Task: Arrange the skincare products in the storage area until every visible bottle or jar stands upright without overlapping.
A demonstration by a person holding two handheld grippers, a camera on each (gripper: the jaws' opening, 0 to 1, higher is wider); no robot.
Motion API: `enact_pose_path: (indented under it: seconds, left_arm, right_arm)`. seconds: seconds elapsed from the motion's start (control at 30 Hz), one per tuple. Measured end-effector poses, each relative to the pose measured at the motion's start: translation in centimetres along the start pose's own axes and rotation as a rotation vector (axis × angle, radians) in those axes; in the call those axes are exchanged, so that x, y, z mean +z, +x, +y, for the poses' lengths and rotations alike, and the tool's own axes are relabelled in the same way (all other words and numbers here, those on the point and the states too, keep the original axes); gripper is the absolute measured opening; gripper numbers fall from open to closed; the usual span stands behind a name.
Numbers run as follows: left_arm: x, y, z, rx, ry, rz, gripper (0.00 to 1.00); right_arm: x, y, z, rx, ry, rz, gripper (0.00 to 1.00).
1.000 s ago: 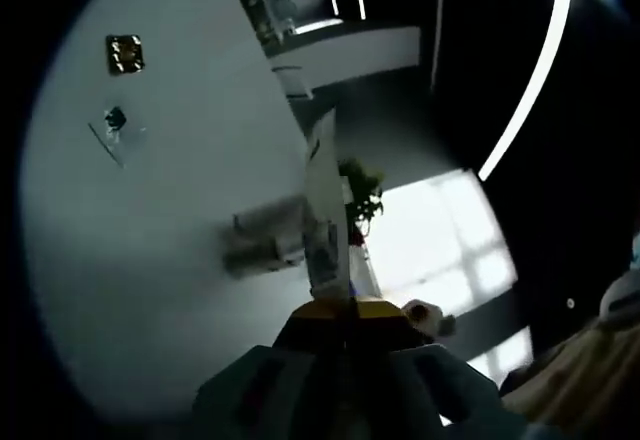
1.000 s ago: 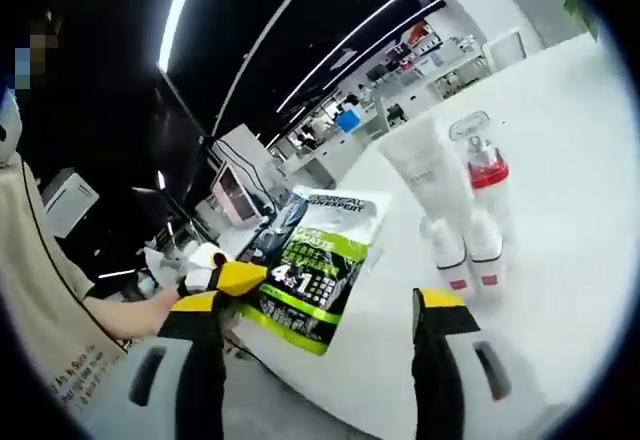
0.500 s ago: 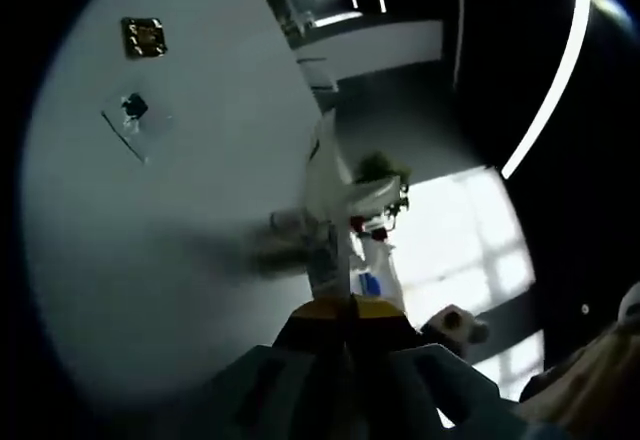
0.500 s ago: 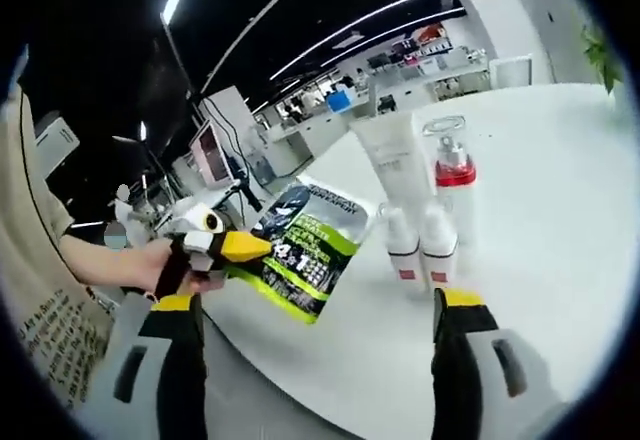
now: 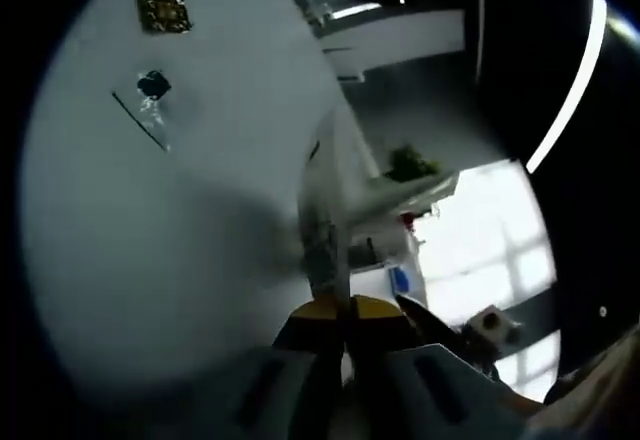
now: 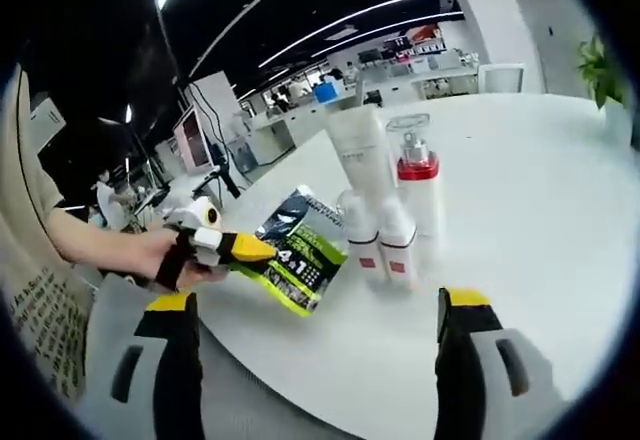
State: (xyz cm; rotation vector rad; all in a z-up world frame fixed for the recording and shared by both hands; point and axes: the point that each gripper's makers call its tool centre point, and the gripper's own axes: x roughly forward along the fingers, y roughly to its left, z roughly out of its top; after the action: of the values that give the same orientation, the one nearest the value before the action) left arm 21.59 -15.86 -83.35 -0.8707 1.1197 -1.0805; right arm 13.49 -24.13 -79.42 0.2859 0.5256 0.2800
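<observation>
A green and black pouch (image 6: 300,255) hangs tilted over the white table's (image 6: 520,200) near edge, just left of the bottles. My left gripper (image 6: 243,250) comes in from the left, shut on the pouch's corner, with a hand behind it. In the left gripper view the pouch (image 5: 322,215) shows edge-on, clamped in the left gripper (image 5: 345,310). A tall white tube (image 6: 358,150), a red bottle with a clear cap (image 6: 416,175) and two small white bottles (image 6: 361,238) (image 6: 398,248) stand upright together. My right gripper (image 6: 320,305) is open, in front of the group and holding nothing.
A small gold item (image 5: 165,12) and a small dark item (image 5: 152,86) lie far out on the table (image 5: 150,220). A green plant (image 6: 600,60) stands at the table's right side. Desks and a monitor sit in the room behind. The person's sleeve (image 6: 35,300) is at the left.
The left gripper has brought the pouch closer to the standing bottles. Both views have shifted with the hands; the right gripper stays open.
</observation>
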Motion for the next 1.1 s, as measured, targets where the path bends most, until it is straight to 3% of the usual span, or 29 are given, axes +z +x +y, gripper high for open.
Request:
enact_pose_path:
  seconds: [0.3, 0.8, 1.1]
  left_arm:
    - [0.1, 0.5, 1.1, 0.039, -0.002, 0.008, 0.0]
    - [-0.1, 0.4, 3.3, 0.14, 0.015, 0.014, 0.0]
    - [0.2, 0.0, 4.8, 0.273, 0.175, 0.032, 0.02]
  right_arm:
    - [-1.0, -0.6, -0.8, -0.028, -0.021, 0.03, 0.99]
    - [-1.0, -0.9, -1.3, -0.048, -0.004, 0.021, 0.99]
    - [-1.1, -0.9, -1.3, -0.048, -0.007, 0.026, 0.99]
